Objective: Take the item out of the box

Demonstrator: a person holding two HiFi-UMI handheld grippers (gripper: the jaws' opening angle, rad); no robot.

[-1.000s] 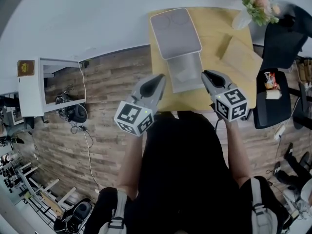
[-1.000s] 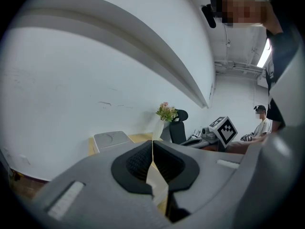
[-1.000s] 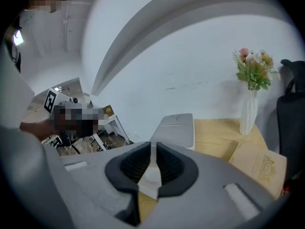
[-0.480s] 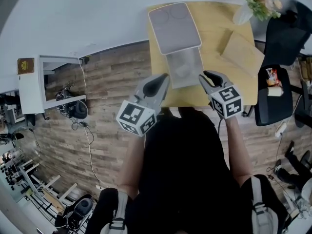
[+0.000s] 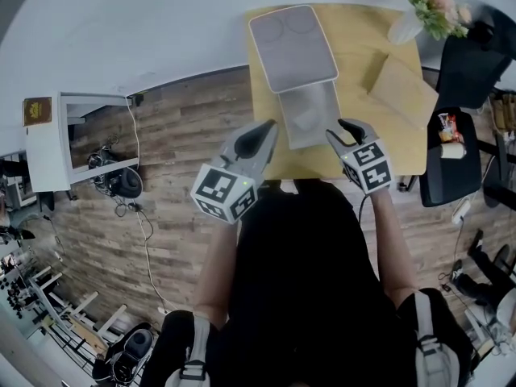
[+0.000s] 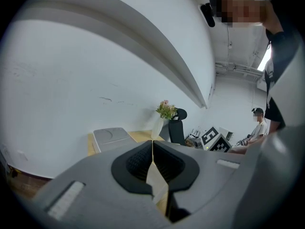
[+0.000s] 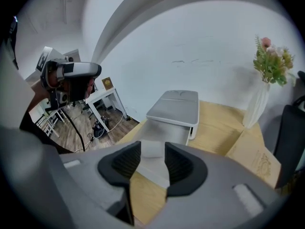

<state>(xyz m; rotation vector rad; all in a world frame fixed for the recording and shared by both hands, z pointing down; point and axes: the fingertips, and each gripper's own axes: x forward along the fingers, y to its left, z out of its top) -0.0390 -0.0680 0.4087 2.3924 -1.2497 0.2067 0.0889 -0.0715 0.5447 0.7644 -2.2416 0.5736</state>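
As only gripper views show, left tongs point(image 6: 152, 151) meet; right tongs point(image 7: 152, 157) just opened empty.

Your right gripper point(image 5: 345, 131) now sits lower and closer to the near end of the open box point(image 5: 313, 103), tipped more steeply toward it. Its jaws have just been opening, from almost together to apart, with nothing between them.

- Table point(image 5: 359, 153): light yellow wooden top, far edge against the white wall.
- Box point(image 5: 311, 98): grey, open, on the table's left half; its lid point(image 5: 292, 47) is swung back toward the wall.
- Vase point(image 5: 403, 29): white, upright at the far right corner, holding flowers point(image 5: 438, 8).
- Flat brown packet point(image 5: 401, 91): lies right of the box, apart from it.
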